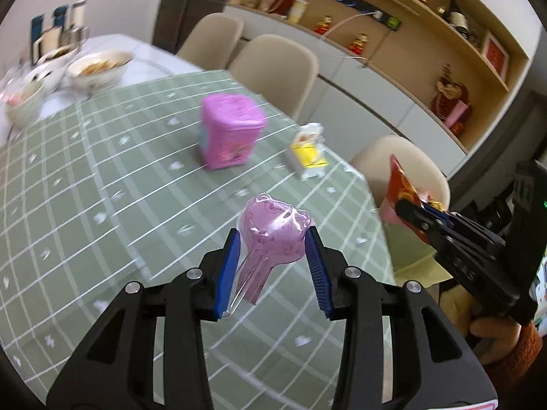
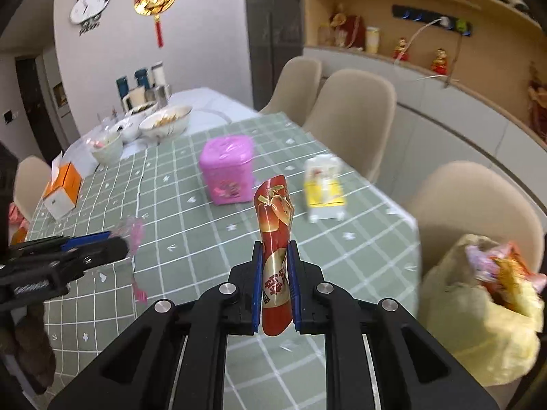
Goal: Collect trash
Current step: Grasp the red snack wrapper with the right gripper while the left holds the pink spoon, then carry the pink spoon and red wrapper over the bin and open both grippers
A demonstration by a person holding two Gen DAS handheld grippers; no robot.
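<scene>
Bearing gold characters, unreadable: red wrapper [image 2: 275, 253] between right gripper [image 2: 276, 287] fingers.

Each view sits just behind its own gripper, looking forward and down along the fingers over the green checked worktop [image 1: 102, 177].

The left wrist view has the left gripper [image 1: 273, 256] at lower centre, very near the lens; the right gripper [image 1: 420, 212] enters at its right edge.

The right wrist view has the right gripper [image 2: 275, 283] at lower centre; the left gripper [image 2: 99, 242] enters at its left edge.

Both share the pink square tin [image 1: 229, 130], the yellow-and-white small carton [image 1: 307, 152], the white patterned bowls [image 1: 99, 68], the beige chairs [image 1: 273, 68] and the wooden wall shelves [image 1: 410, 34] across the top.
</scene>
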